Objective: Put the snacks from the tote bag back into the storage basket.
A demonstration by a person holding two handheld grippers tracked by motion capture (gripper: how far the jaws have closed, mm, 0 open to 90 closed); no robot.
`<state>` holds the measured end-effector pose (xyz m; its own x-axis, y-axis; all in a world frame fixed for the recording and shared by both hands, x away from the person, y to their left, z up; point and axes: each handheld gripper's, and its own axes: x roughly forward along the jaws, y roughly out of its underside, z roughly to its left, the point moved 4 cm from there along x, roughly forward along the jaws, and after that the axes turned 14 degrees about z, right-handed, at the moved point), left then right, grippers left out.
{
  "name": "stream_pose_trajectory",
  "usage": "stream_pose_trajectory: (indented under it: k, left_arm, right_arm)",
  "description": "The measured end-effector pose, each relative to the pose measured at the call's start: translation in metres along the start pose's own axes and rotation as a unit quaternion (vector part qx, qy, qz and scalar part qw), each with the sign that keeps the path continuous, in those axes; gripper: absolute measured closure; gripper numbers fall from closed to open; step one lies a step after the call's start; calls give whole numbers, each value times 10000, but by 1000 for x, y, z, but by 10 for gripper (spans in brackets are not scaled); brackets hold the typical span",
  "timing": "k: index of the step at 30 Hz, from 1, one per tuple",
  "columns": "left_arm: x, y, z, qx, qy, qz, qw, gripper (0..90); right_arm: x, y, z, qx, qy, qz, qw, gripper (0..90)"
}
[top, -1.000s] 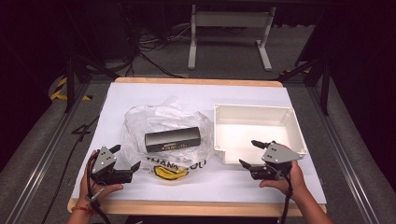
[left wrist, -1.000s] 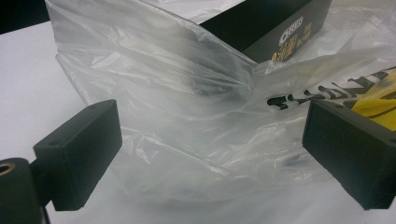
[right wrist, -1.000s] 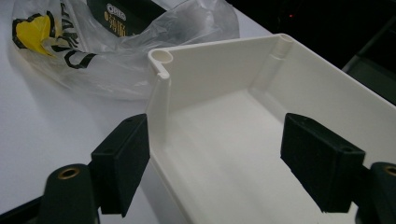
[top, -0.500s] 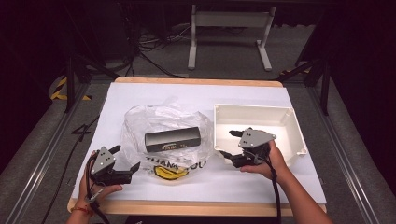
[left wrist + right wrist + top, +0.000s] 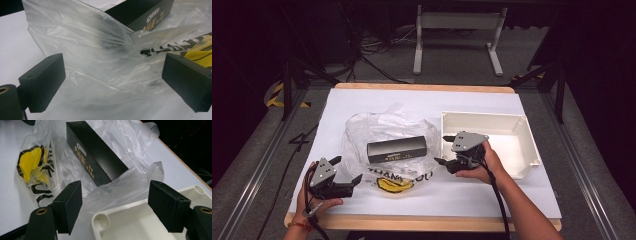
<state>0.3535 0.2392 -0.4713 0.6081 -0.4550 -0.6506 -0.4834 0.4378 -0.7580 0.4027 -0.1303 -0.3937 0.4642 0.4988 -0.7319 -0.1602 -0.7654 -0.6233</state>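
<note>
High view: a black box (image 5: 397, 149) lies on a crumpled clear plastic bag (image 5: 384, 131) mid-tabletop (image 5: 362, 102), with a white tray (image 5: 527, 145) just right of it. The right gripper (image 5: 441, 149) hovers at the tray's left rim, pointing at the bag, jaws partly apart, just narrowing and grasping nothing. The left gripper (image 5: 348, 170) waits unclenched at the bag's left edge.

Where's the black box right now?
In the high view the black box lies on the crumpled clear plastic bag near the table's middle, left of the white tray, with the right gripper just off its right end.
</note>
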Motion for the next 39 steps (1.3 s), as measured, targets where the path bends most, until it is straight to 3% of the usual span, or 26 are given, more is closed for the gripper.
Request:
stream_pose_trajectory:
  k: [18, 27, 39]
  left_arm:
    - [-2, 2, 1, -13, -1, -17, 10000, 59]
    - [-5, 6, 1, -48, -15, 10, 10000, 60]
    - [-10, 12, 0, -112, -51, 19, 9999, 60]
  right_arm:
    - [15, -26, -8, -256, -175, 128, 9994, 316]
    - [29, -37, -8, -594, -320, 475, 9966, 326]
    - [43, -51, -13, -836, -508, 711, 9927, 327]
